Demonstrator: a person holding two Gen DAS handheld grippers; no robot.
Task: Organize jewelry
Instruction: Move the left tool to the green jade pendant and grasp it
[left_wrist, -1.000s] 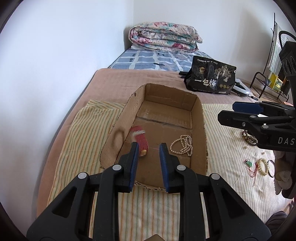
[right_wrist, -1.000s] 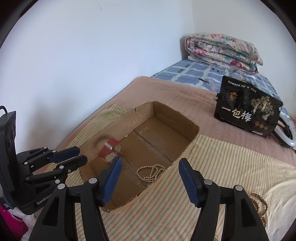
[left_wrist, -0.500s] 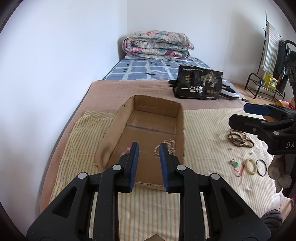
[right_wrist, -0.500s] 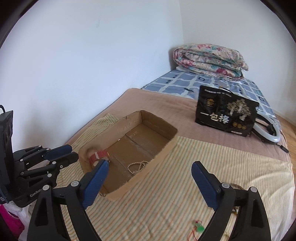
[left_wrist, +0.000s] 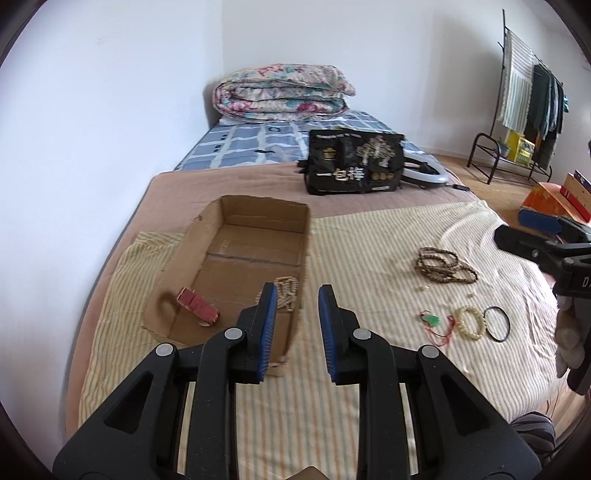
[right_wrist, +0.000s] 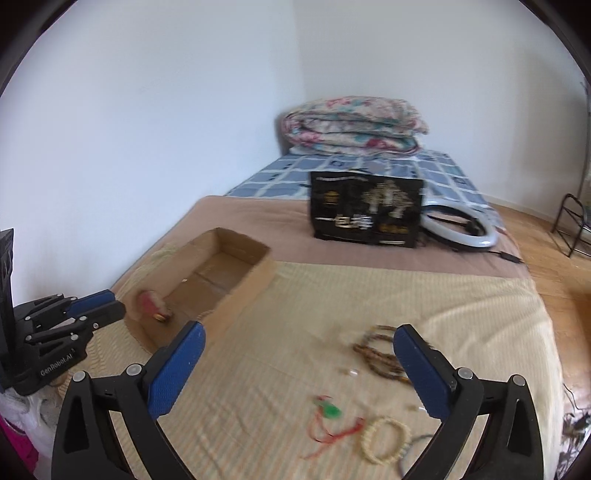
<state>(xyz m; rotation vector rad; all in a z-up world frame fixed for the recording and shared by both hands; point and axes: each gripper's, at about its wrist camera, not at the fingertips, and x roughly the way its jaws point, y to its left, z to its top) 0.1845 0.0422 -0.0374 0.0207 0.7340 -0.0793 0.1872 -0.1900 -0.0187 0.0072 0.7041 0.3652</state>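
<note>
**Both grippers empty above the bed, jewelry split btwn box and cloth**

While I hold both grippers over the bed, neither has anything in it. My left gripper (left_wrist: 293, 314) has its blue-padded fingers (left_wrist: 266, 325) parted w/ a narrow gap, nothing btwn them, hanging above the near right corner of the open brown cardboard box (left_wrist: 258, 221). My right gripper (right_wrist: 295, 373) has its fingers (right_wrist: 177, 365) spread wide, also empty, above the loose pieces on the yellow striped cloth (left_wrist: 369, 240).

Inside the box: a red ribbed bracelet w/ a gold bit (left_wrist: 196, 309) lies near the front left wall, and a string of pale pearl-like beads (left_wrist: 287, 291) sits against the right wall, partly hidden behind my left finger.

On the cloth, right of the box and well apart from it: a pile of brown wooden bead strands (left_wrist: 445, 265); nearer me, a green pendant on red cord (left_wrist: 430, 319), a cream bead bracelet (left_wrist: 470, 322) and a thin black ring-shaped band (left_wrist: 496, 324) just beside it. In the right wrist view these are blurred; the green pendant (right_wrist: 330, 410) and cream bracelet (right_wrist: 386, 437) lie btwn my right fingers, the brown strands (right_wrist: 380, 352) further out.

Further back on the bed: a black bag w/ gold print (left_wrist: 354, 164), a white ring light (right_wrist: 461, 225) behind it, and a folded floral quilt (left_wrist: 280, 92) against the wall.
</note>
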